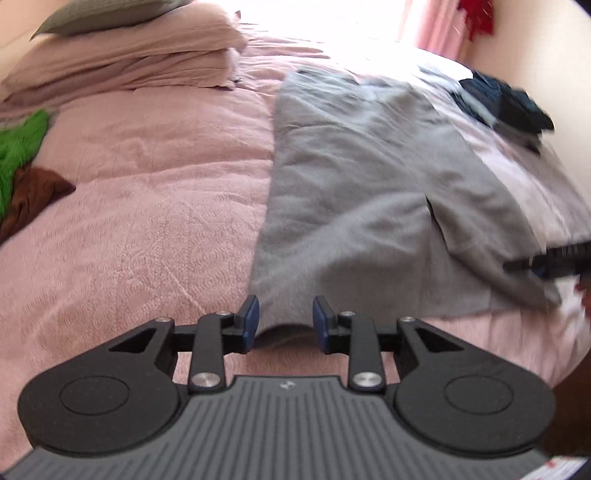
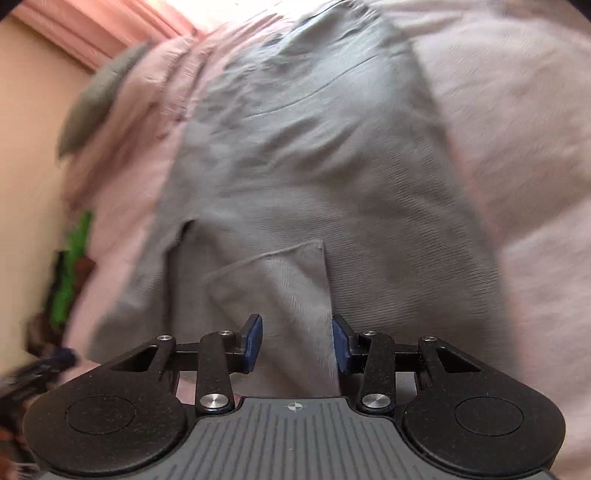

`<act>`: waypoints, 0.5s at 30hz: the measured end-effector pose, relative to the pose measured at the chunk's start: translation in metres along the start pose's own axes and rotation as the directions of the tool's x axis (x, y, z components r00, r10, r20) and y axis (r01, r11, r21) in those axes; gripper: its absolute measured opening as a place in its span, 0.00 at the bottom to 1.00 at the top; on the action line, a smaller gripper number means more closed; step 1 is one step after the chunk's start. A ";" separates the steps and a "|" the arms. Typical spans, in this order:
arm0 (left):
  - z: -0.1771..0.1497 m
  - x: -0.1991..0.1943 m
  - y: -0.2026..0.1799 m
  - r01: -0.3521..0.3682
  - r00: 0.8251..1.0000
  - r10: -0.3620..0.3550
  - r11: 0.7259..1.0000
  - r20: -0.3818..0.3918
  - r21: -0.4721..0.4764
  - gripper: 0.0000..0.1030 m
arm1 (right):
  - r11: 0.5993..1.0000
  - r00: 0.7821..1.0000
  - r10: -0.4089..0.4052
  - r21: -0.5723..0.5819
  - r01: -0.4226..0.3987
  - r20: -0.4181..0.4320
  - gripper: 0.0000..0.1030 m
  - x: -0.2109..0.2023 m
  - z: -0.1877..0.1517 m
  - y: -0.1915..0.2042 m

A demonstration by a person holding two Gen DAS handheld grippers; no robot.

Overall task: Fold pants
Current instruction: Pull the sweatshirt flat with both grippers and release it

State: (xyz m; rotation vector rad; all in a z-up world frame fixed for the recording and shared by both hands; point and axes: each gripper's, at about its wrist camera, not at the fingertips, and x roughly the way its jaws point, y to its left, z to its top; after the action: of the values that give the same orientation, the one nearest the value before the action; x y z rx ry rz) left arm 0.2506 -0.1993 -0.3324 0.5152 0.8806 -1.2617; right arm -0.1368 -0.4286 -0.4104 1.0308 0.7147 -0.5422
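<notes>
Pants: grey pants [image 1: 354,177] lie spread on the bed, right of centre in the left wrist view, running from near edge to far end w/ a slit/fold edge partway along. In the right wrist view they fill the middle, blurred.
Bed: pink quilted cover [image 1: 147,206] under everything; pants rest flat on it.
Left tool: left tool [image 1: 285,320] sits at the near edge of the pants, blue pads spread apart; a bit of grey hem lies in the gap betw. them, not pinched.
Right tool: right tool [image 2: 297,341] is over the pants, pads spread wide, grey cloth seen betw. them; whether pads touch the cloth can't be told (motion blur). Its dark tip also shows at the far right of the left wrist view.
Pillows: stack of pink pillows [image 1: 140,59] at far left of bed, grey-green pillow [image 1: 110,14] on top.
Other clothes: green garment [image 1: 22,147] and brown garment [image 1: 33,199] at left edge, touching each other, well apart from pants; dark blue clothes [image 1: 506,103] heaped far right, just beside the pants' far end.
Backgrnd: pink curtain [image 2: 103,26] and bright window at the far end; red item [image 1: 476,16] on the wall, top right, too blurred to ID.
</notes>
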 end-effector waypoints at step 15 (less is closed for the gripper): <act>-0.048 0.044 -0.010 0.270 0.922 -0.376 0.797 -0.095 -0.540 0.35 | 0.937 0.966 -0.243 -0.279 0.211 -0.086 0.37 -0.044 -0.101 0.048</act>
State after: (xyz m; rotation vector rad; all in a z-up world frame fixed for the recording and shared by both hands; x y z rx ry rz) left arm 0.2296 -0.1915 -0.3944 0.0483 1.4758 -1.2207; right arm -0.1601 -0.3136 -0.3829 0.7352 0.9936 -0.5686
